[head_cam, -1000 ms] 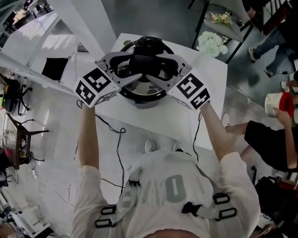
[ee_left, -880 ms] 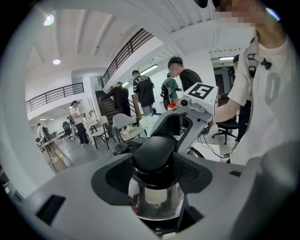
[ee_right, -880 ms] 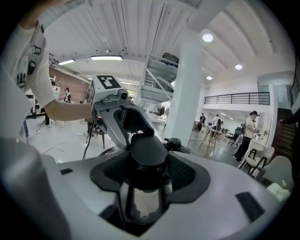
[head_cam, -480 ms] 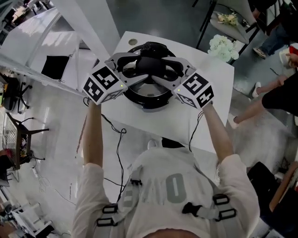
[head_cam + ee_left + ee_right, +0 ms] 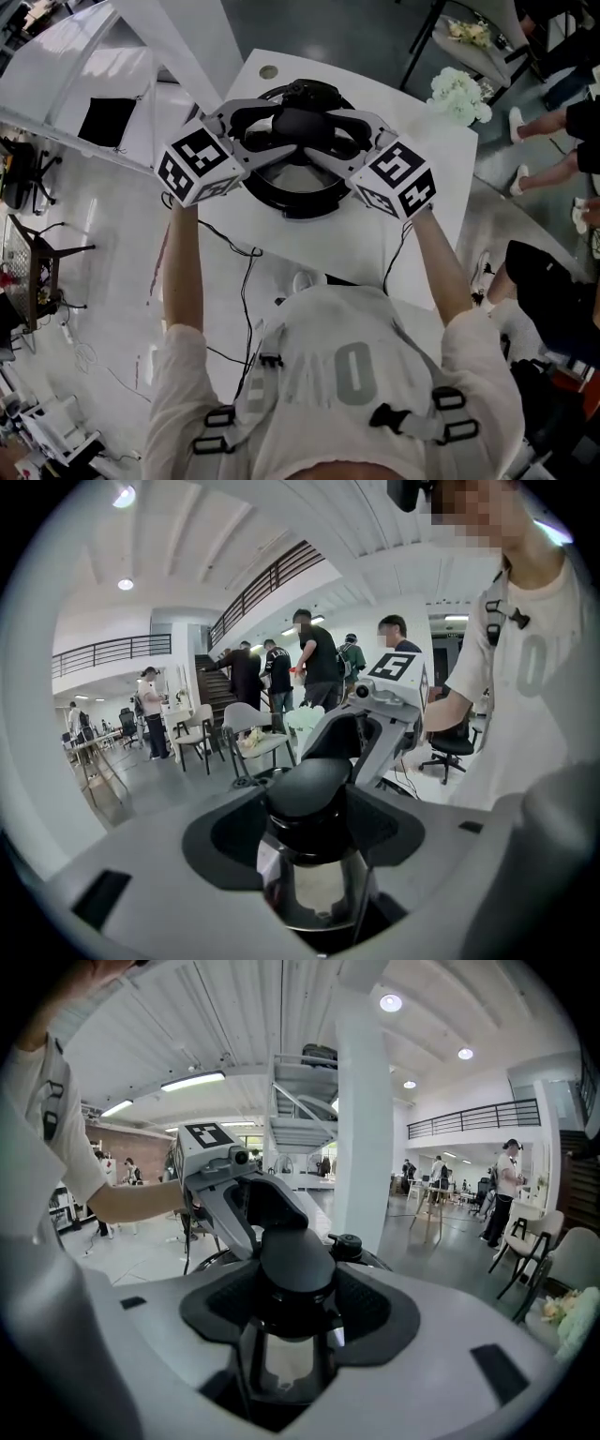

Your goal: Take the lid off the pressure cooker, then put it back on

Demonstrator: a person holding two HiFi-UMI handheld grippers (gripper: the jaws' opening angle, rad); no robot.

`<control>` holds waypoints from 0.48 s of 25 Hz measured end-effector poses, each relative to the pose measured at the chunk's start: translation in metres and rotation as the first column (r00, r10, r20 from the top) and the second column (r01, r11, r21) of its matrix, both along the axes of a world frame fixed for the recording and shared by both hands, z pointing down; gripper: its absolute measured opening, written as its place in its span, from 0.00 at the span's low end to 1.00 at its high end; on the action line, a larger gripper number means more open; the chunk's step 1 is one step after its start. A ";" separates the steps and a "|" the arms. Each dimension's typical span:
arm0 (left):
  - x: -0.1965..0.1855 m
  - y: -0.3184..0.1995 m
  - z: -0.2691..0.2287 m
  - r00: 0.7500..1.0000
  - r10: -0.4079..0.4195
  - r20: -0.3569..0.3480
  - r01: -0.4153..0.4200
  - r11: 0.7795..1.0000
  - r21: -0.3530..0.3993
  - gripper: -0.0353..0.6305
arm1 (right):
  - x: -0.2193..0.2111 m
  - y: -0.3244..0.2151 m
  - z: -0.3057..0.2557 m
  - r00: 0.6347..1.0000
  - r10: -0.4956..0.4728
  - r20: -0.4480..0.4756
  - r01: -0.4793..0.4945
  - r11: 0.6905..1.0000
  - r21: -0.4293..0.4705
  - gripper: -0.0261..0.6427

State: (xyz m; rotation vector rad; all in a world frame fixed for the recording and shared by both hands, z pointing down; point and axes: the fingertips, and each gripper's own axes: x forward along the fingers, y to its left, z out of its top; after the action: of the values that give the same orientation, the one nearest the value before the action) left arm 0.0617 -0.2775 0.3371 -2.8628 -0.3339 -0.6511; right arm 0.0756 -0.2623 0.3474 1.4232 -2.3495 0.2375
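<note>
Head view: left gripper [image 5: 279,129] and right gripper [image 5: 326,131] are both clamped on the black lid knob [image 5: 302,120] from opposite sides, right over the pressure cooker [image 5: 298,199]. The pressure cooker sits on the white table [image 5: 328,246]. Left gripper view: pads press the lid knob, shiny steel lid [image 5: 319,892] directly below. Right gripper view: same grip, left gripper facing it. Can't tell if the lid is fully seated.

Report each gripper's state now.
Left gripper: shut on the round black lid knob.
Right gripper: shut on the same knob.
</note>
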 end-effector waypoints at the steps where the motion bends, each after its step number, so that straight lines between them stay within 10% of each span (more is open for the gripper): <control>1: -0.001 0.001 0.000 1.000 0.003 -0.012 -0.003 1.000 -0.003 0.46 | -0.001 0.001 0.000 1.000 0.004 -0.010 -0.004 1.000 -0.009 0.42; 12: -0.004 0.001 -0.001 0.999 0.038 0.013 -0.039 0.999 0.033 0.44 | -0.004 0.002 -0.002 0.996 -0.040 -0.075 0.040 0.999 -0.005 0.42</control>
State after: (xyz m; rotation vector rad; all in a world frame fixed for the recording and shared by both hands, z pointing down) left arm 0.0574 -0.2769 0.3362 -2.8144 -0.3757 -0.6612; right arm 0.0715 -0.2605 0.3459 1.3578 -2.3128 0.1736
